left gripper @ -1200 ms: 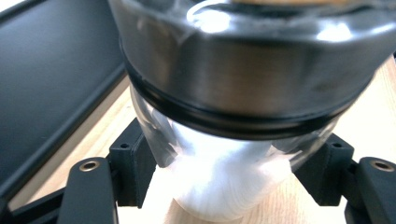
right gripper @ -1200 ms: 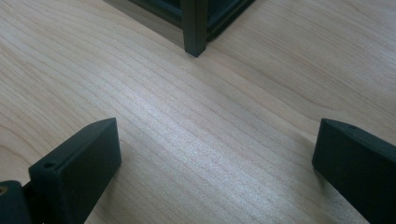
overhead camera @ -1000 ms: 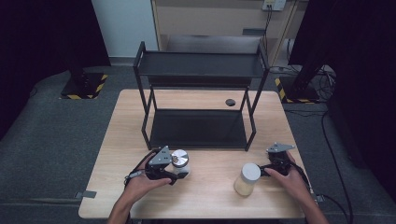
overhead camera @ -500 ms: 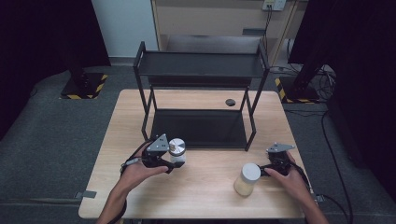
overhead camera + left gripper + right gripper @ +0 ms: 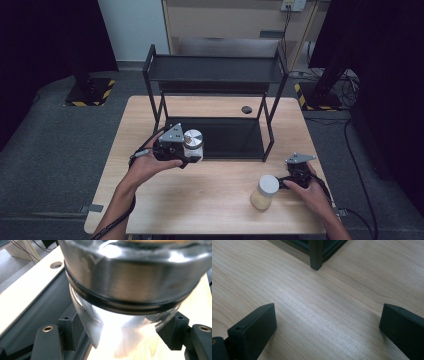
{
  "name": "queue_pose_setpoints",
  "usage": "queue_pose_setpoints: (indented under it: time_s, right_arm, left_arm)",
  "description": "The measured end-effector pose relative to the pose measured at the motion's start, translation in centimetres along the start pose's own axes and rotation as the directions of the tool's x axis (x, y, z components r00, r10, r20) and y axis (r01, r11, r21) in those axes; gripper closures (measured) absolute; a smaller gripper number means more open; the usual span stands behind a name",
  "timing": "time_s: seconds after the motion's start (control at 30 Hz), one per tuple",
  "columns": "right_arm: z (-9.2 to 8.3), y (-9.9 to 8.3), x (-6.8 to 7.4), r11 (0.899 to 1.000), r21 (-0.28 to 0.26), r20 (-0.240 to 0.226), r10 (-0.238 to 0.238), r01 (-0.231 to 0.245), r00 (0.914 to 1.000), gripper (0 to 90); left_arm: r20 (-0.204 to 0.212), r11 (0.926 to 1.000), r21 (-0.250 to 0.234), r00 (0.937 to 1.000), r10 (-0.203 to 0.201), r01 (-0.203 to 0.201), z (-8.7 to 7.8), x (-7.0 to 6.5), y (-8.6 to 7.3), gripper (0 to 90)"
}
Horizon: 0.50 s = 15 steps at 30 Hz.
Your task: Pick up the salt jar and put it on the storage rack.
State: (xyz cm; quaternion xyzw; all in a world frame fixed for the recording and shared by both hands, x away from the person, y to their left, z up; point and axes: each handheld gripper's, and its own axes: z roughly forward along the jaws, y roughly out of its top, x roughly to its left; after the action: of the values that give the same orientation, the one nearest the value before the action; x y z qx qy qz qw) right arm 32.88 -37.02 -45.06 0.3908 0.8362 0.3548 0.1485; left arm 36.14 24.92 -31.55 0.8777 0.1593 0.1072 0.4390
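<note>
My left gripper (image 5: 191, 151) is shut on a clear glass jar with a silver metal lid (image 5: 193, 138) and holds it above the table at the front left corner of the black rack's lower shelf (image 5: 232, 137). In the left gripper view the jar (image 5: 130, 277) looms close between the jaws of the left gripper (image 5: 120, 332). Near the front right of the table stands a second jar with a white lid and pale yellow contents (image 5: 264, 192). My right gripper (image 5: 291, 175) rests just right of it, open. Bare wood lies between the jaws of the right gripper (image 5: 327, 325).
A black two-tier metal rack (image 5: 215, 70) stands at the back middle of the wooden table (image 5: 200, 200). One rack leg (image 5: 315, 255) is ahead of the right gripper. A round cable hole (image 5: 246, 109) lies behind the lower shelf. Dark floor surrounds the table.
My left gripper has lifted the silver-lidded jar off the table and carried it away from me to the front of the lower shelf. The right gripper and the white-lidded jar stayed put.
</note>
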Motion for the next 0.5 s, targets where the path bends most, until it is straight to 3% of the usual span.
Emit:
queue_pose_setpoints:
  time_s: [0.23,0.5]
  right_arm:
    - [0.0,0.0,0.0,1.000,0.001,0.000,-0.001,0.001,1.0000,2.0]
    - [0.0,0.0,0.0,1.000,0.000,0.001,-0.002,0.002,1.0000,2.0]
  left_arm:
    - [0.001,0.9999,-0.015,1.0000,-0.003,0.003,-1.9,1.0,2.3,29.8]
    - [-0.005,0.9999,0.004,0.9999,0.012,-0.012,-3.5,1.8,5.0,29.8]
